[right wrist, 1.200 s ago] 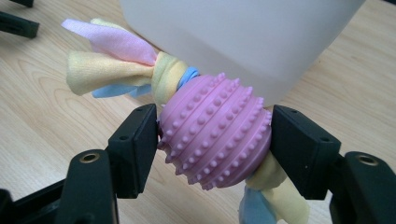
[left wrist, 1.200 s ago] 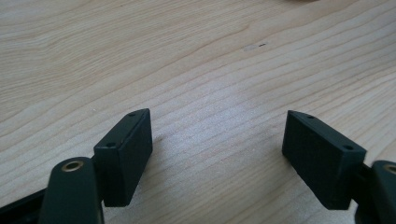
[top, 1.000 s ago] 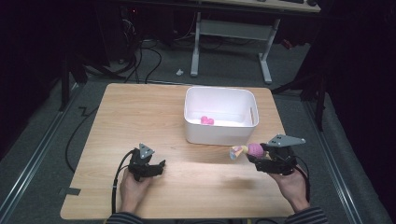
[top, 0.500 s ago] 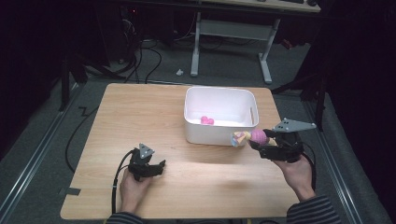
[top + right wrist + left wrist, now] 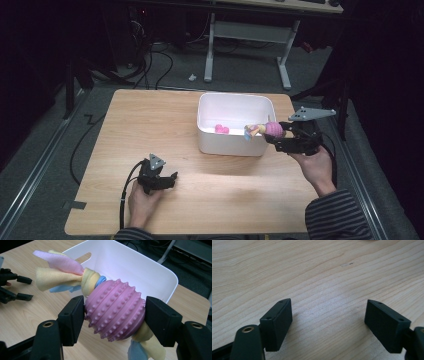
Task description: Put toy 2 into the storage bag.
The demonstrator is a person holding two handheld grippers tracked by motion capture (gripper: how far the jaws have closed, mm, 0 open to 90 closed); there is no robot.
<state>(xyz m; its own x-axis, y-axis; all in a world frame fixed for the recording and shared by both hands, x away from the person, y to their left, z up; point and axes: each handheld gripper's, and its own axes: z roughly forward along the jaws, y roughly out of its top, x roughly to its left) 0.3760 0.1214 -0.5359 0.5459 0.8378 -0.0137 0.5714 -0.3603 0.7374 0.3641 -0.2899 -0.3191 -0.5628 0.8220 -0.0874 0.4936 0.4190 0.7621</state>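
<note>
At left, low on the wooden desk (image 5: 150, 125): left tongs (image 5: 161, 181), jaws spread wide and empty, bare wood grain between them in the left gripper view (image 5: 328, 322), parked well apart from the work. Mid-desk, toward the far edge: white tub (image 5: 205, 107), open-topped, with a small pink item (image 5: 221, 129) lying inside on its floor. At right: right tongs (image 5: 272, 136), clamped on a pink knobbly ball toy (image 5: 273, 128) with fleece tails in yellow, pink and blue, held at the tub's right-hand wall, tails reaching over the rim, ball itself about level with it. In the right gripper view, jaws pressed on either side of the ball (image 5: 115, 313), tails (image 5: 56, 272) pointing into the tub (image 5: 140, 270), more fleece hanging below the grip.

Step in hand, by the look of it: dropping the toy in the tub. To do it well: carry a little farther across the rim, so ball and trailing fleece sit wholly over the opening; lower slightly before letting go, since a rubbery ball released high will likely bounce; open fully and pull straight back, mindful of fleece snagging on a jaw. Main risk: releasing too near the wall, with the ball tipping back onto the desk.
</note>
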